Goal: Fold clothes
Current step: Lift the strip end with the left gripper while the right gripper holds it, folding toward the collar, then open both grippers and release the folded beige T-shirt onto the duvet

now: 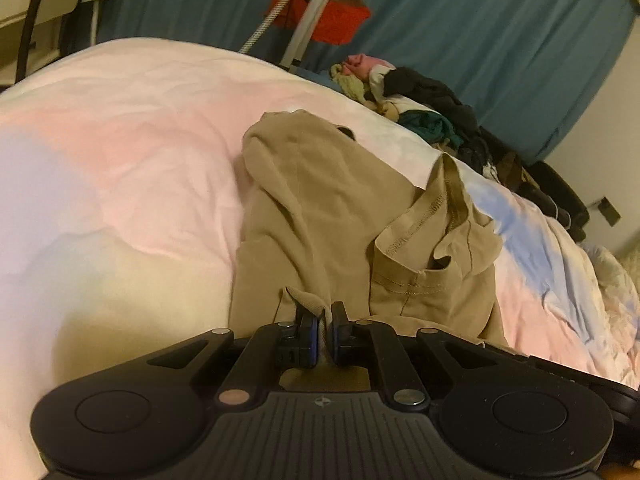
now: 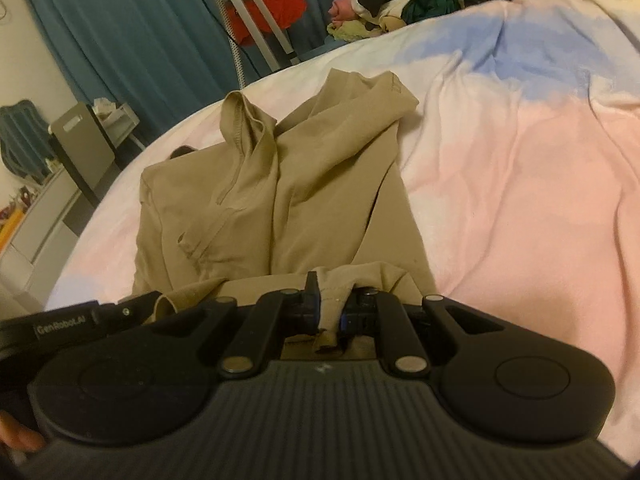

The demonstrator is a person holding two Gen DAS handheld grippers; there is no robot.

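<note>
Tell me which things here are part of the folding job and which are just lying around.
In the job:
tan garment
left gripper, shut on its near edge
right gripper, shut on its near edge
pastel bedspread it lies on

Lying about:
pile of mixed clothes
red item behind a metal stand
blue curtain

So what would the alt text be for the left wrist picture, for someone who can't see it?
The left gripper is shut on the near edge of a crumpled tan garment lying on a bed with a pink, white and blue bedspread. A pile of mixed clothes sits at the bed's far side, before a teal curtain.
</note>
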